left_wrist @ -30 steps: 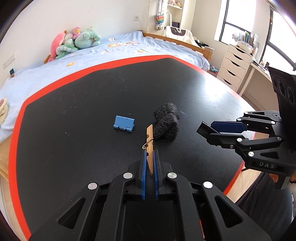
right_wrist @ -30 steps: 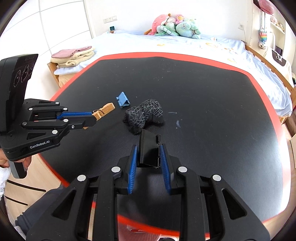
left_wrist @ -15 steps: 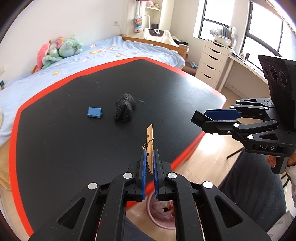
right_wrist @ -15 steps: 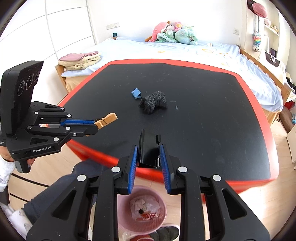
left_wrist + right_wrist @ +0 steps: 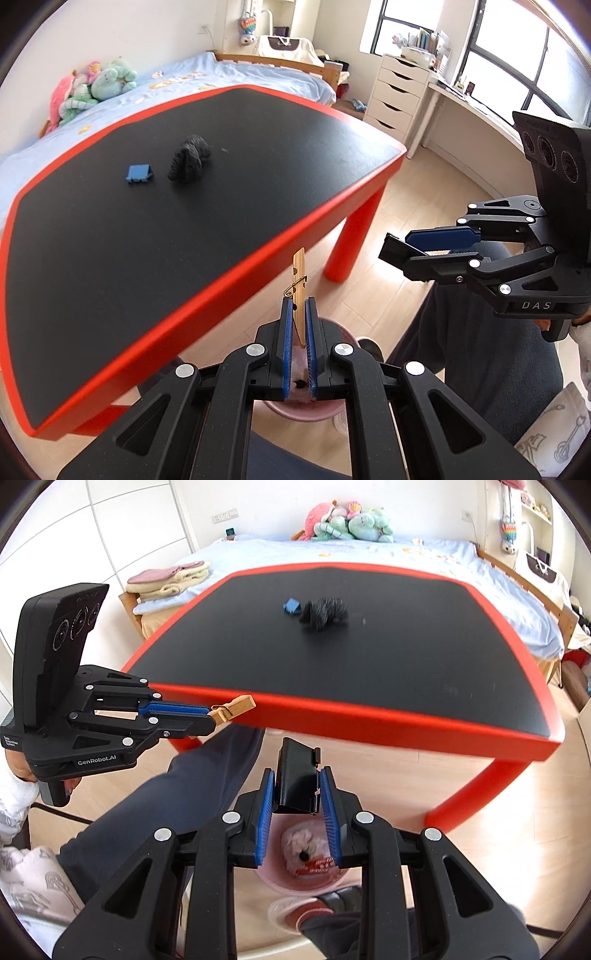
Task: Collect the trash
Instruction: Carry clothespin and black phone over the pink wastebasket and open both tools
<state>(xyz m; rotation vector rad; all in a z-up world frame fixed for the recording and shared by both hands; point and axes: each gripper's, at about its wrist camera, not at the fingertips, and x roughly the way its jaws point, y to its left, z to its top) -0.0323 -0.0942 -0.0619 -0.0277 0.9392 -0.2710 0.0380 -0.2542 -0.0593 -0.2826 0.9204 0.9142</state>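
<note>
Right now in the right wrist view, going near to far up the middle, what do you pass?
Pink bin → black clip held in the right tool → table's red edge → dark woolly bundle → bed → stuffed toys.

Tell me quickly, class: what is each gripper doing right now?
Left gripper: shut on the clothespin.
Right gripper: shut on the black clip.

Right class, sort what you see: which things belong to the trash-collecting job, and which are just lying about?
Job:
wooden clothespin in left gripper
black clip in right gripper
pink bin
blue clip and dark wad, probably next

Lying about:
stuffed toys
folded towels
</note>
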